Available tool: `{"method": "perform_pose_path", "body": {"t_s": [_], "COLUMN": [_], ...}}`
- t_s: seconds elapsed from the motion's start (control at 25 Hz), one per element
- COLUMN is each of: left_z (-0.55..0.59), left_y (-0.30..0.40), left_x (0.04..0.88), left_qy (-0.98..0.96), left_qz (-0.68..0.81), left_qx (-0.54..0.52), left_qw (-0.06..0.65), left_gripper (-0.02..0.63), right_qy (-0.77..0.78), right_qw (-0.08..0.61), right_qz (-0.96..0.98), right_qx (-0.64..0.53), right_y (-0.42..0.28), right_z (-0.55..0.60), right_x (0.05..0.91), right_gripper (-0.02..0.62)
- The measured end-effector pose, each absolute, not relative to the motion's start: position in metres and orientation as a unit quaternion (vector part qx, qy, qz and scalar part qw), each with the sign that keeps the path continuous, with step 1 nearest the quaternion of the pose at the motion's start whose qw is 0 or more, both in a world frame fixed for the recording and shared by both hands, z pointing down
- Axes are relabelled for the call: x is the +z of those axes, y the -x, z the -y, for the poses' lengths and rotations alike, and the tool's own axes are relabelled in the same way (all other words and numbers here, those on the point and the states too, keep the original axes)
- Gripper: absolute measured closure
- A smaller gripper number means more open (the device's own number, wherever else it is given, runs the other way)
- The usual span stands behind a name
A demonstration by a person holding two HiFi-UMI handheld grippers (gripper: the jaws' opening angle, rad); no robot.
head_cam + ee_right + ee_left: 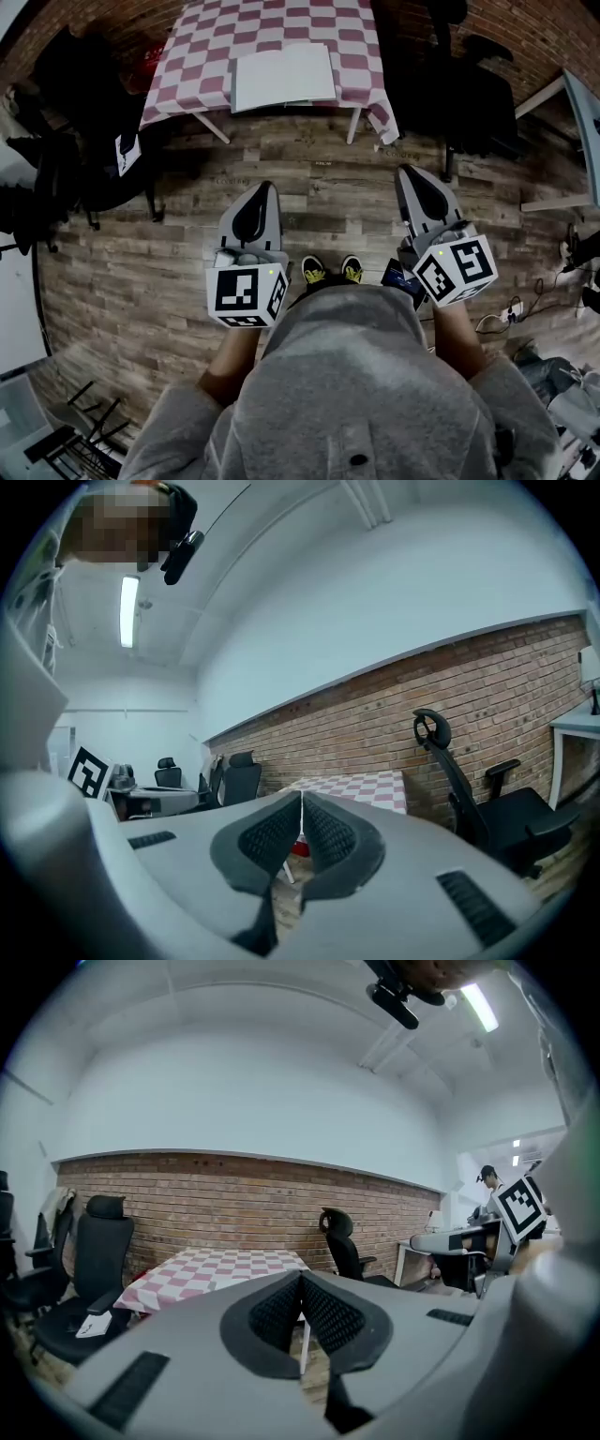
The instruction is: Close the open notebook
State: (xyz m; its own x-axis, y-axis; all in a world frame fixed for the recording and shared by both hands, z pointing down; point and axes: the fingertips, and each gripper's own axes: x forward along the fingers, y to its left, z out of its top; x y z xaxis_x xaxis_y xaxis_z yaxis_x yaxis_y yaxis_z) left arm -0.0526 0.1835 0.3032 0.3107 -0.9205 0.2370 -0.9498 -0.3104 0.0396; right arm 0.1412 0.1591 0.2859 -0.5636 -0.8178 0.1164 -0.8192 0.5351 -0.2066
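- Off to the left of the left gripper: a black office chair.
- Left gripper: closed tight on nothing, held over the wooden floor.
- Straight ahead of both tools, well apart from them: a table under a pink-and-white checked cloth, with the white notebook lying flat at the cloth's near edge.
- Right gripper: likewise pressed together and empty, beside its partner.
- Ahead and to the right of the right gripper: more black chairs.

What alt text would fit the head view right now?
The left gripper and right gripper hang shut and empty above a wood floor. Ahead, a white open notebook lies on a table with a pink checked cloth.
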Motion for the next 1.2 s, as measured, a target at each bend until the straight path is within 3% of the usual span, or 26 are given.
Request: {"method": "perform_pose_path", "body": {"t_s": [1.2], "left_z": [-0.182], "left_y": [0.114], "left_x": [0.303], "left_qy": [-0.819], "left_qz": [0.562], "left_qx": [0.071], "left_qw": [0.091], "left_gripper": [0.595], "right_qy": [-0.471], "right_qw": [0.005], "right_qz": [0.874], "right_qx": [0.115], "right_y": [-0.072], "right_z": [-0.163], "right_x": [0.281], "right_gripper": [0.569]}}
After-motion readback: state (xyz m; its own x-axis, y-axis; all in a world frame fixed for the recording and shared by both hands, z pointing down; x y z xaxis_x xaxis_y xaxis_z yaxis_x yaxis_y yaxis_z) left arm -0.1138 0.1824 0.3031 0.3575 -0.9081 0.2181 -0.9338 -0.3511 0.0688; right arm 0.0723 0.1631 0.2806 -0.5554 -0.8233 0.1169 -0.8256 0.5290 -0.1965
